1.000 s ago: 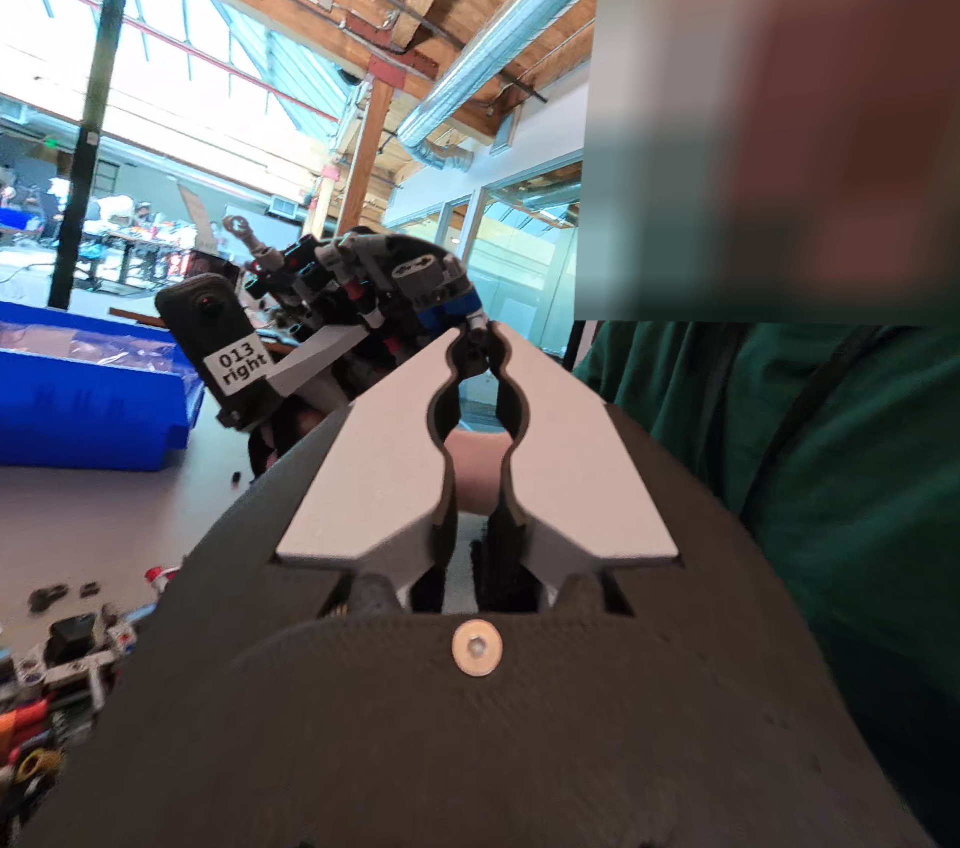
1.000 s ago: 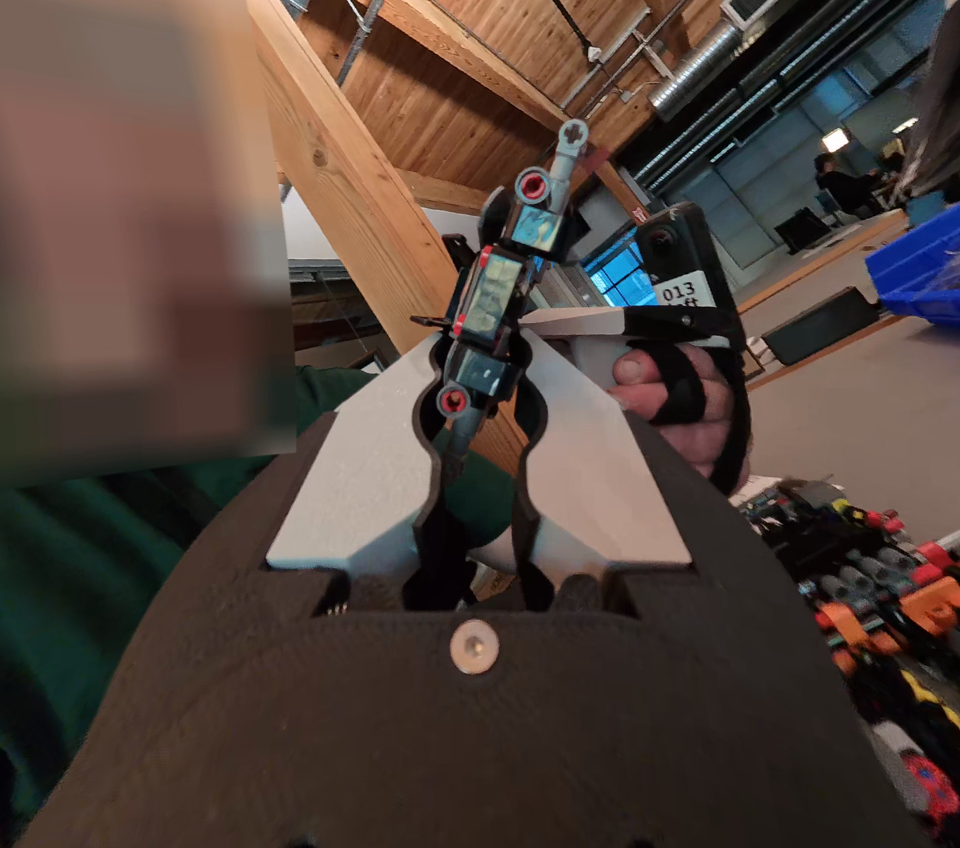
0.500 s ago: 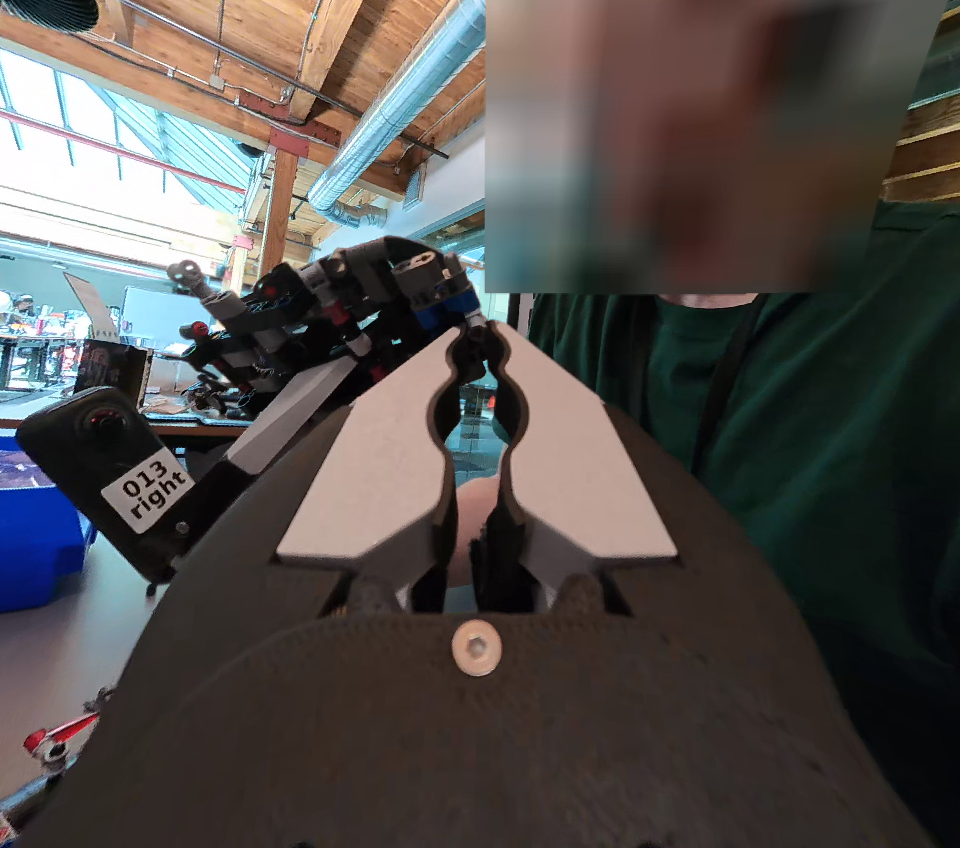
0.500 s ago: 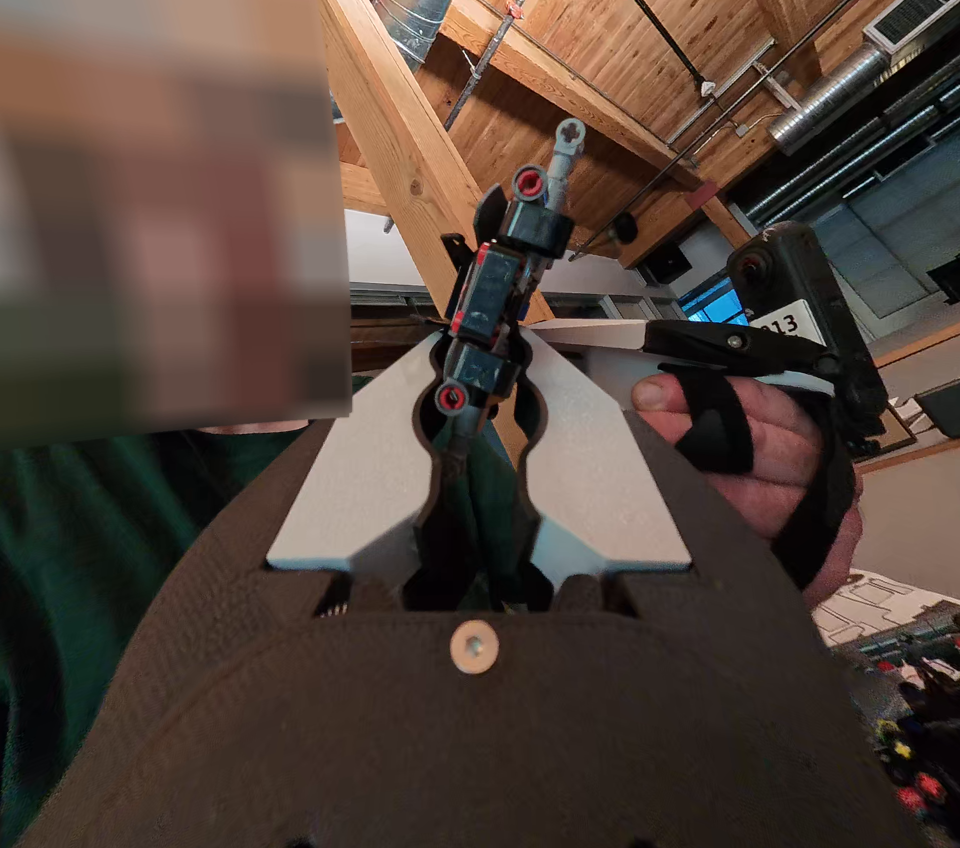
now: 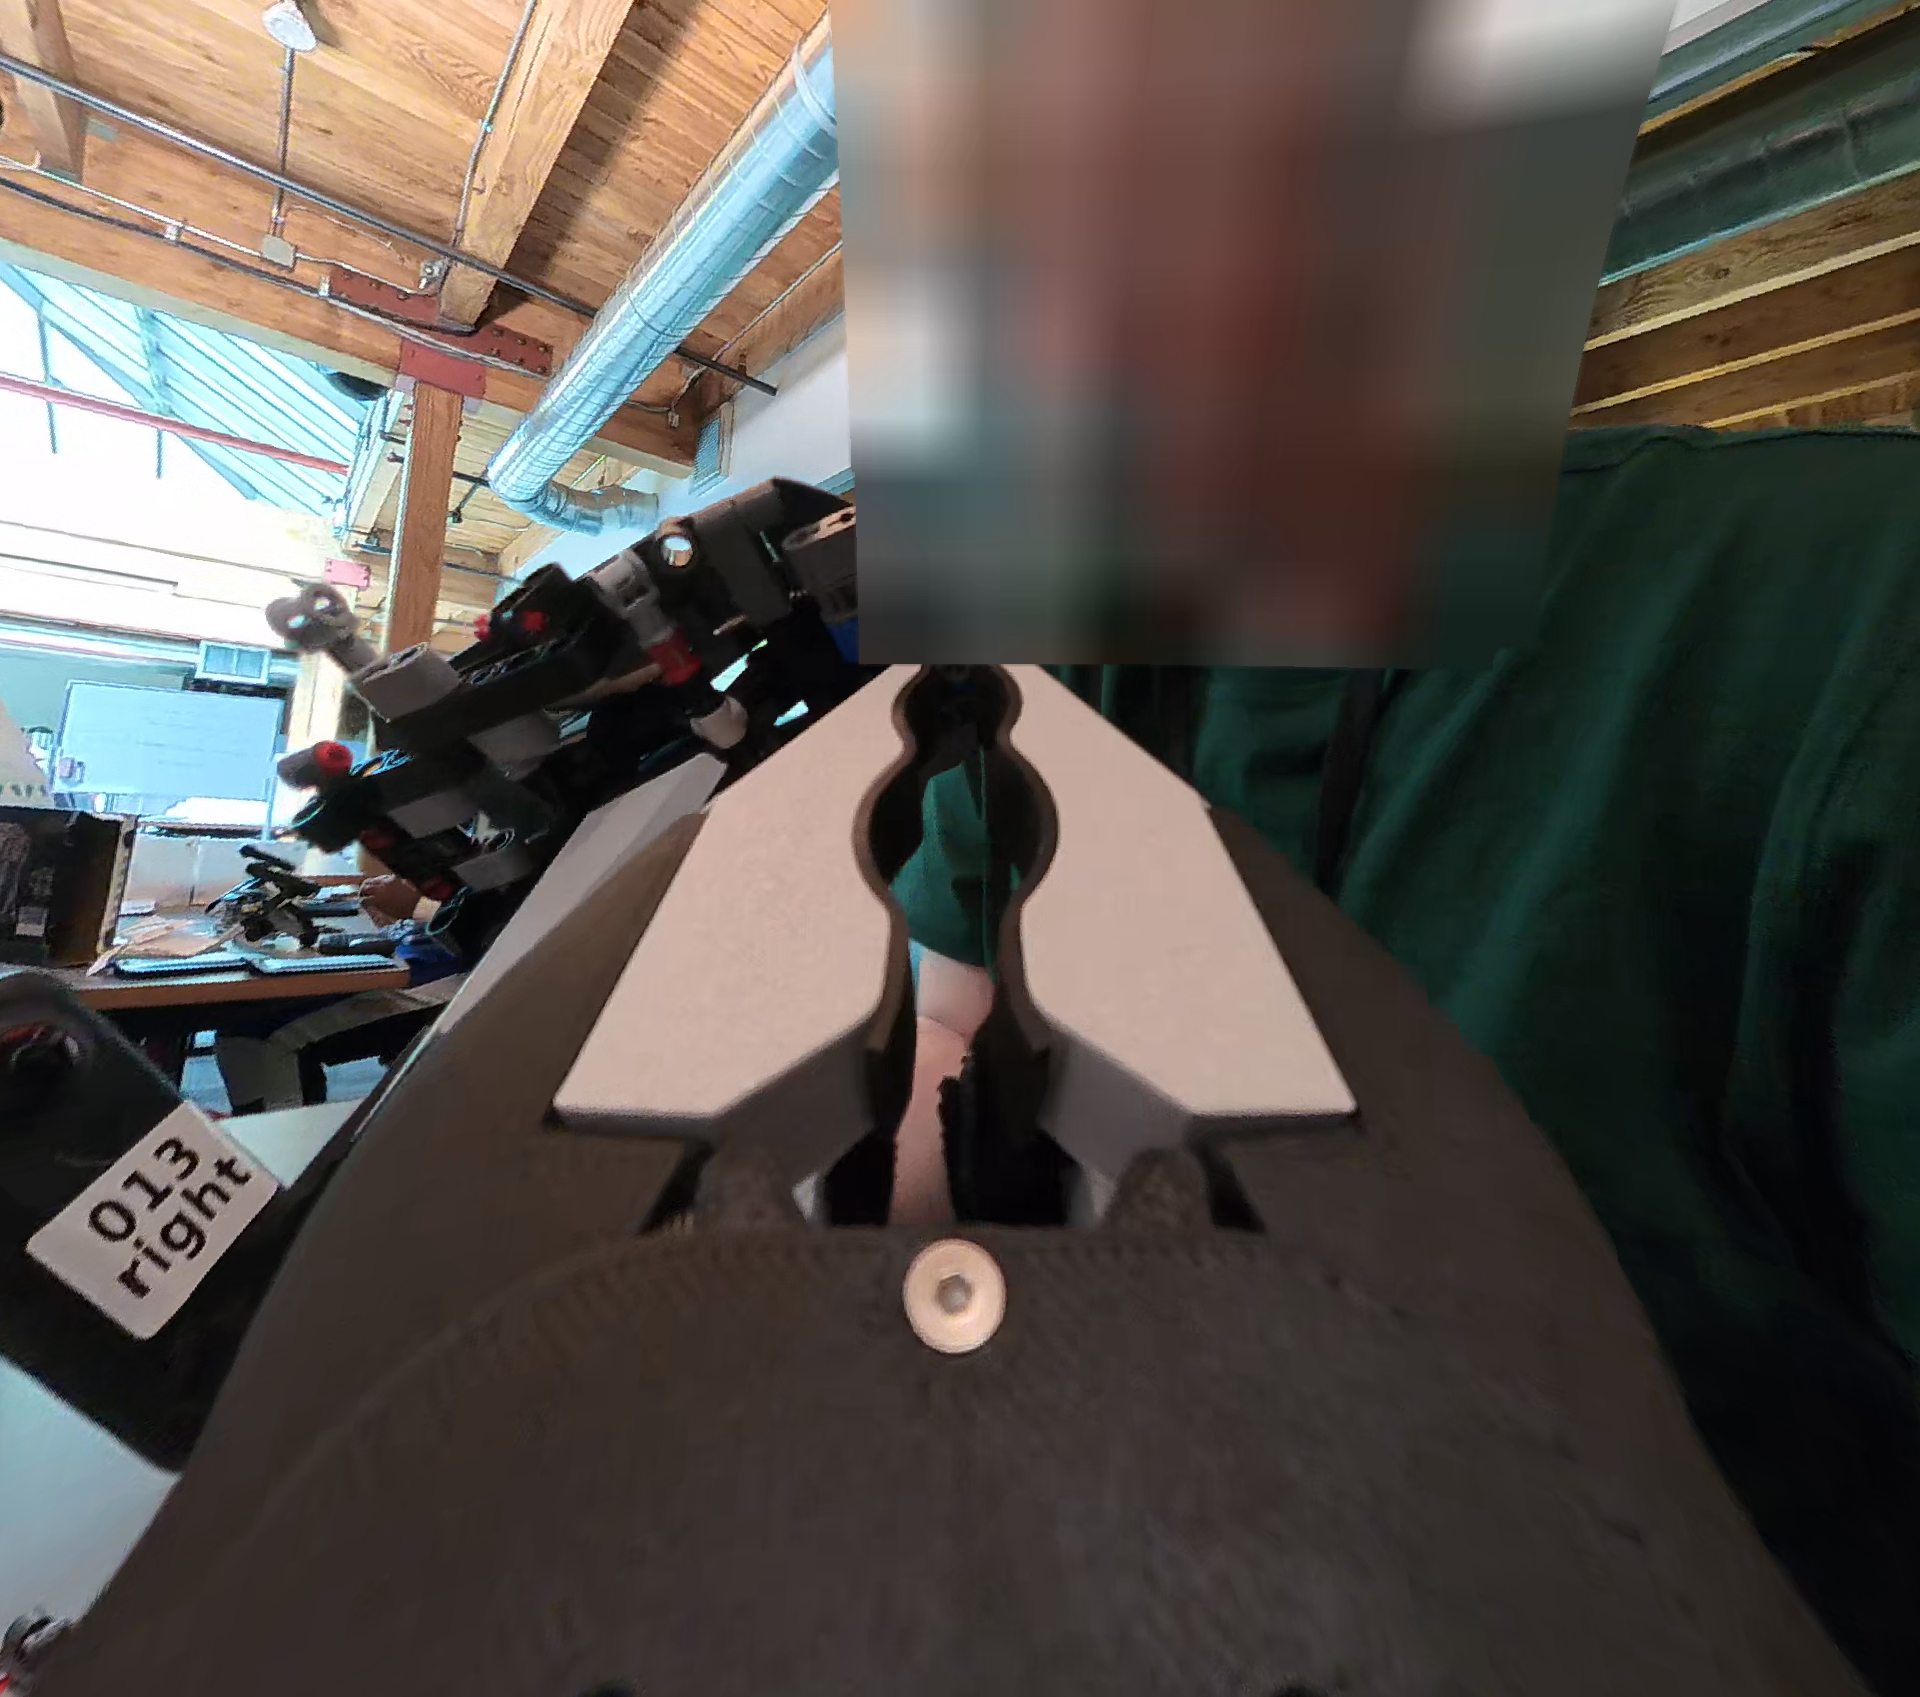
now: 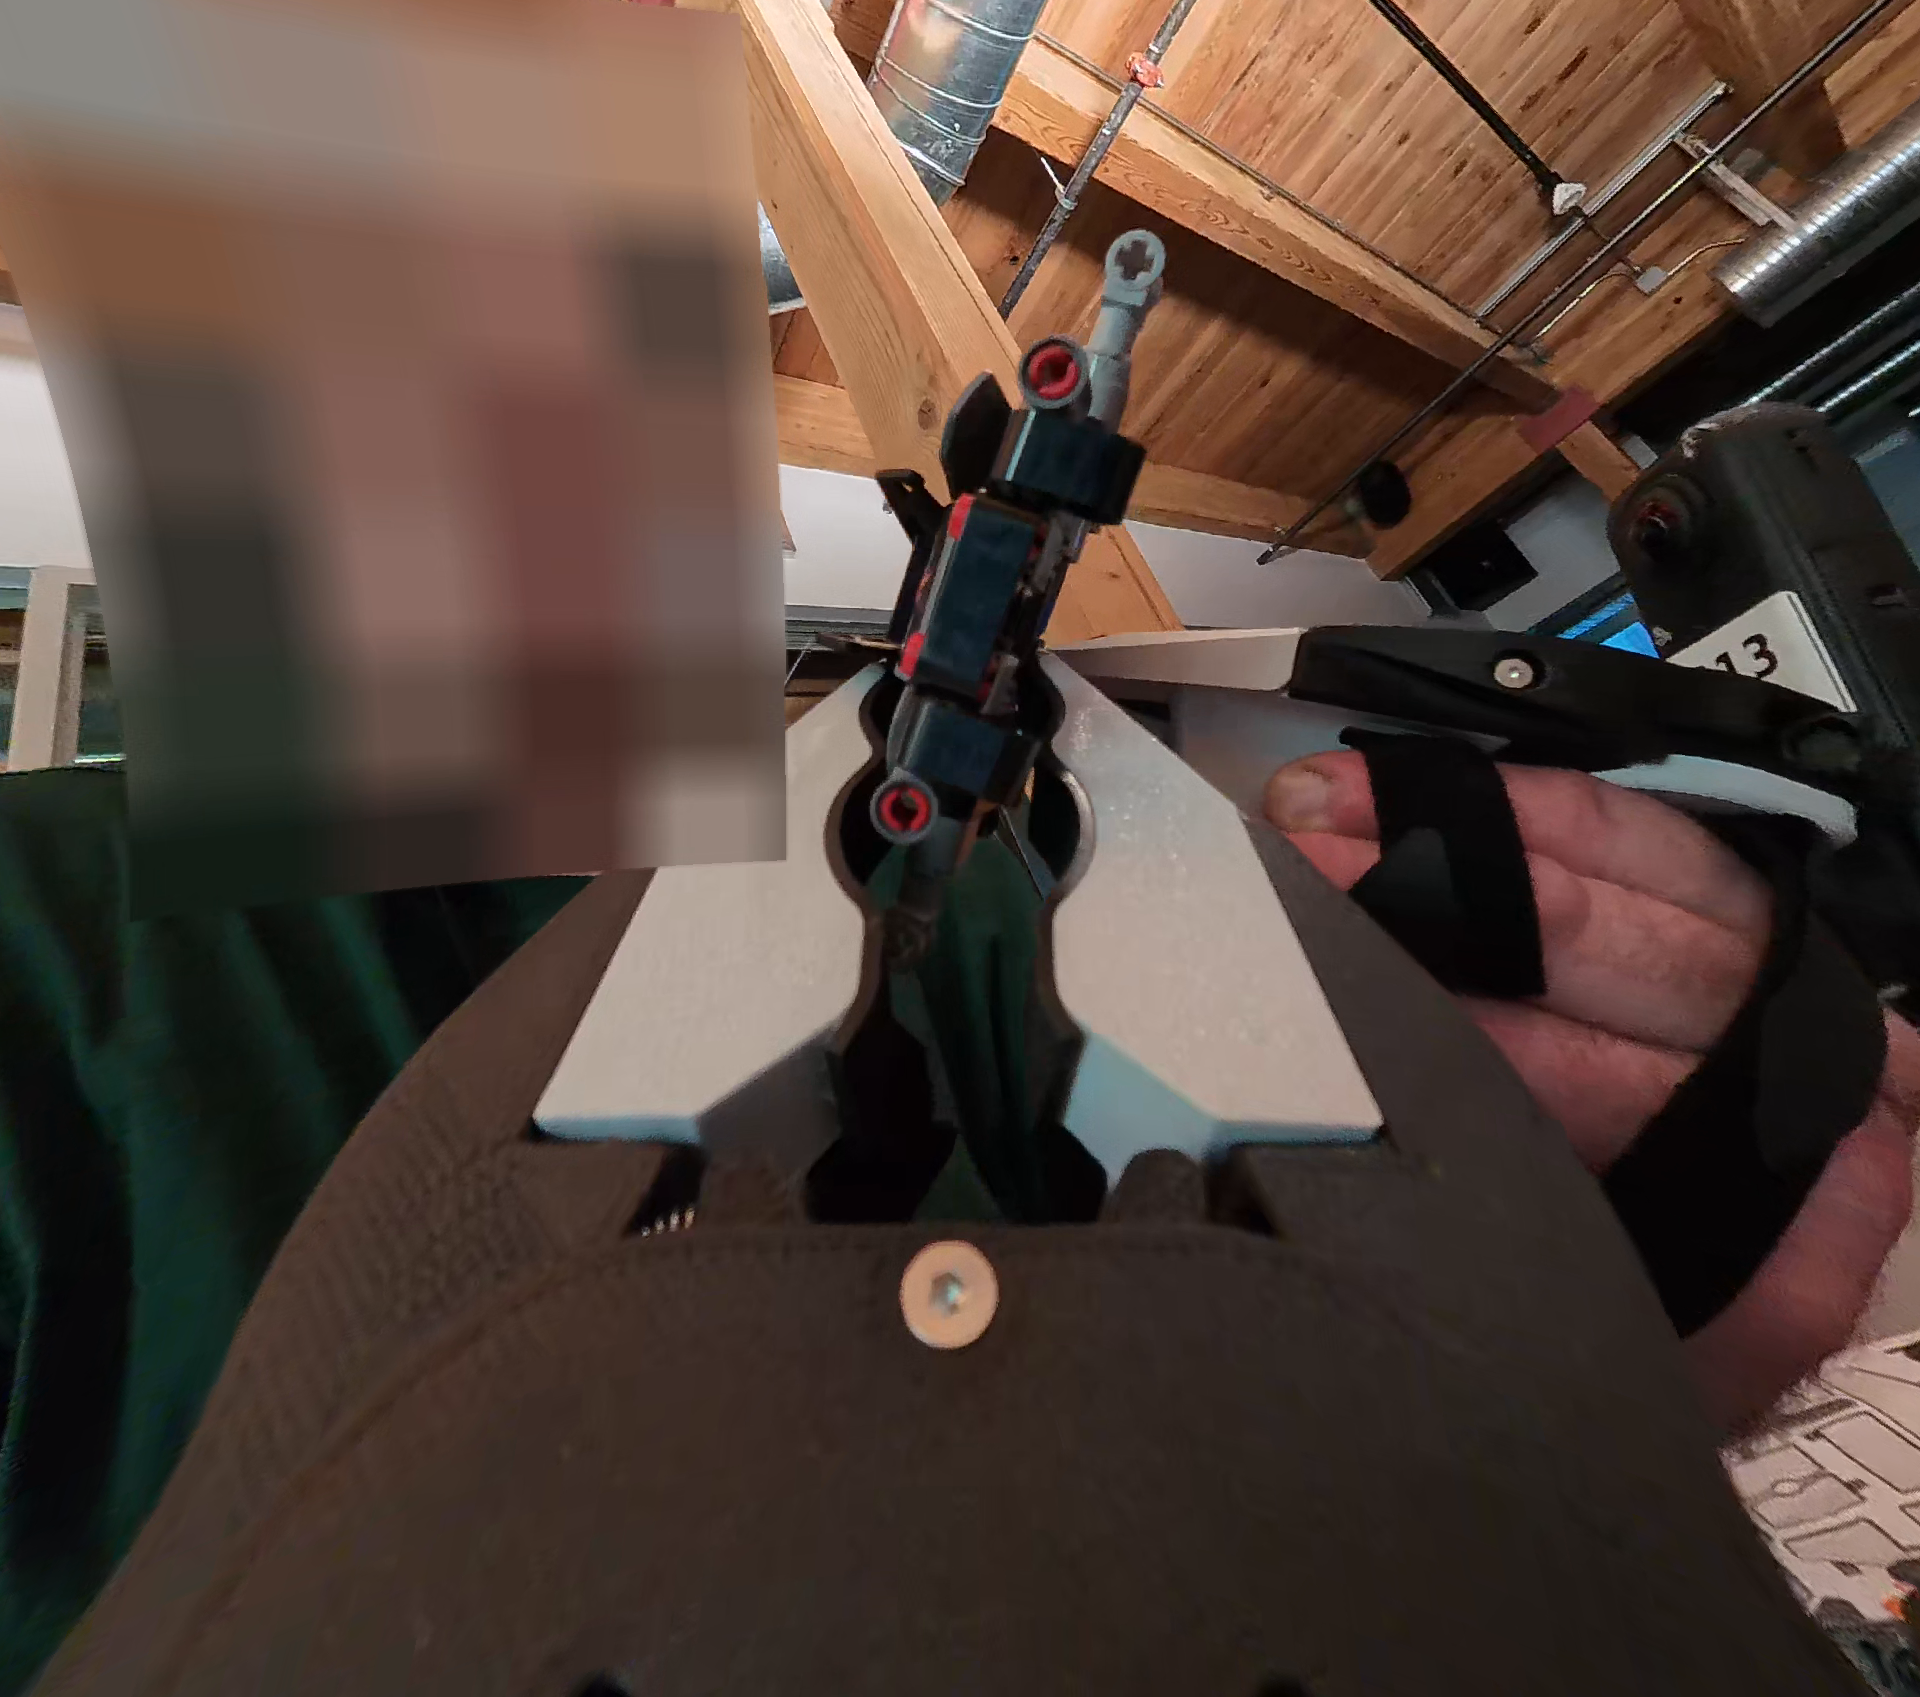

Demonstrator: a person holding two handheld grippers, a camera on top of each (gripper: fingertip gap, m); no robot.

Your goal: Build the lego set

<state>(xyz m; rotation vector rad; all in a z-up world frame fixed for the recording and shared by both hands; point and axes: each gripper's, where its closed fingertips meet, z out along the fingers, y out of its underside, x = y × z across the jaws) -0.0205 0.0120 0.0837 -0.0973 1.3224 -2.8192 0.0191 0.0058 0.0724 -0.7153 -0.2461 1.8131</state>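
My right gripper [image 6: 961,702] pinches the black lego assembly [image 6: 1013,546] raised toward the ceiling; my left gripper [image 5: 956,697] clamps its blue-ended far side.

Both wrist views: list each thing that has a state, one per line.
Right gripper: shut on the black, grey and red lego assembly, held up in the air.
Left gripper: shut at the assembly's end; tips partly hidden by blur.
Grey cross-hole lego rod: sticks out from the assembly's top, tilted.
Person's hand: strapped to the left gripper's handle.
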